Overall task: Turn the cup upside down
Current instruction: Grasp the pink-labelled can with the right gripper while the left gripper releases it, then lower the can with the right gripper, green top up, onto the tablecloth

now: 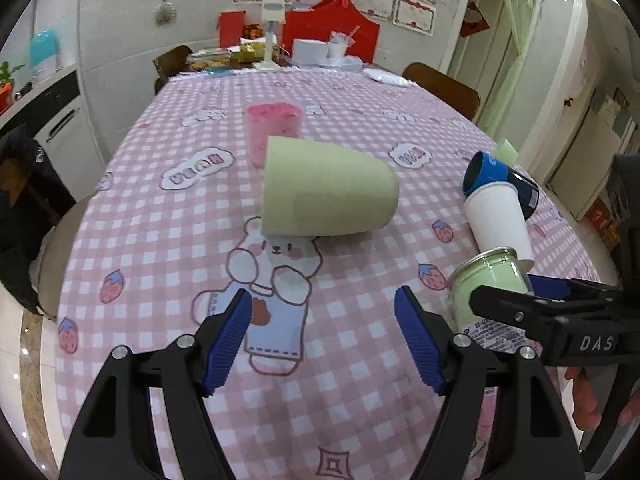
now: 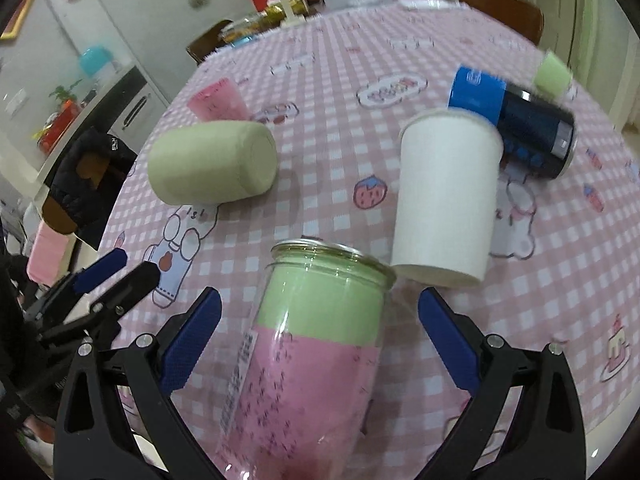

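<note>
A pale green cup lies on its side on the pink checked tablecloth, mouth to the left; it also shows in the right wrist view. My left gripper is open and empty, a little short of it. A clear can with green and pink layers lies between the open fingers of my right gripper, with gaps on both sides; it also shows in the left wrist view. A white paper cup lies on its side behind the can.
A pink cup stands behind the green cup. A dark blue can lies by the white cup, with a small green block beyond. Boxes, a lamp and red bags crowd the table's far end. Chairs surround the table.
</note>
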Action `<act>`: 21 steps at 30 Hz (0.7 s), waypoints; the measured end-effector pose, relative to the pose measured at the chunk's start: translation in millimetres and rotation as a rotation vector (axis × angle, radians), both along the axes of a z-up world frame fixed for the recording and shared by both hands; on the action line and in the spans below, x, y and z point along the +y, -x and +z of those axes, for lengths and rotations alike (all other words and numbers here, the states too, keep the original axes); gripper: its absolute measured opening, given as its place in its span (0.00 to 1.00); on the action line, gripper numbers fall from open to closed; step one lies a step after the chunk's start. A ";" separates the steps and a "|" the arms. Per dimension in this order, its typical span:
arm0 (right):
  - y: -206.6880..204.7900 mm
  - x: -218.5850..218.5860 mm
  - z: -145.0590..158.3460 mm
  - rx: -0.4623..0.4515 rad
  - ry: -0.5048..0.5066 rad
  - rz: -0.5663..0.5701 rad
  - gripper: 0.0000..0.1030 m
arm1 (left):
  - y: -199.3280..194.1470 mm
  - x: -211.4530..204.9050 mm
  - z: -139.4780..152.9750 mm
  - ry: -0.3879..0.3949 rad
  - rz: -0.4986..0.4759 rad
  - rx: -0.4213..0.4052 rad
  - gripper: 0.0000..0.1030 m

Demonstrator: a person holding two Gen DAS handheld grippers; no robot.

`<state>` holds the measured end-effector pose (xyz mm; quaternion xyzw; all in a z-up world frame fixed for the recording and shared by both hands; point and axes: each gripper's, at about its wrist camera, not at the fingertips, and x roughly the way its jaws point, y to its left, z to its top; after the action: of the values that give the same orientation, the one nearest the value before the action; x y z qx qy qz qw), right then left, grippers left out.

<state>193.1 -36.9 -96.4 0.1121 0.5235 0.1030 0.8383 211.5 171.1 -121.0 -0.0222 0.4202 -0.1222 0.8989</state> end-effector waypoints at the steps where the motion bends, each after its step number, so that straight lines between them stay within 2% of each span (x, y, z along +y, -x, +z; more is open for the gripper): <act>1: -2.6 0.2 -2.3 0.019 -0.005 -0.007 0.92 | -2.2 -0.9 -2.2 0.001 -0.009 0.006 0.71; 4: -8.1 -0.5 -4.2 0.051 0.005 -0.020 0.92 | -6.5 -4.9 -9.0 -0.015 -0.023 0.024 0.71; 5: -8.9 -0.8 -3.6 0.054 0.009 -0.025 0.87 | -8.1 -5.6 -11.3 -0.016 -0.032 0.034 0.71; 7: -9.8 -3.2 -2.5 0.076 0.004 -0.026 0.68 | -9.7 -5.4 -14.0 -0.008 -0.043 0.045 0.71; 9: -11.3 -3.7 -3.1 0.098 -0.011 -0.018 0.67 | -10.8 -5.8 -14.4 -0.003 -0.049 0.046 0.71; 12: -8.0 -3.6 0.2 0.082 -0.005 -0.015 0.67 | -10.5 -6.8 -13.0 0.004 -0.050 0.039 0.71; 17: 0.6 -2.7 17.8 -0.012 -0.041 -0.005 0.67 | -6.7 -8.1 -6.4 0.017 -0.043 0.016 0.71; 21: 13.5 -4.4 44.4 -0.187 0.007 -0.033 0.66 | -2.4 -8.9 1.2 0.035 -0.031 -0.007 0.71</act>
<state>179.6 -41.3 -52.1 0.1076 0.4414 0.0971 0.8855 213.9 162.2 -119.8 -0.0310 0.4153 -0.1436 0.8977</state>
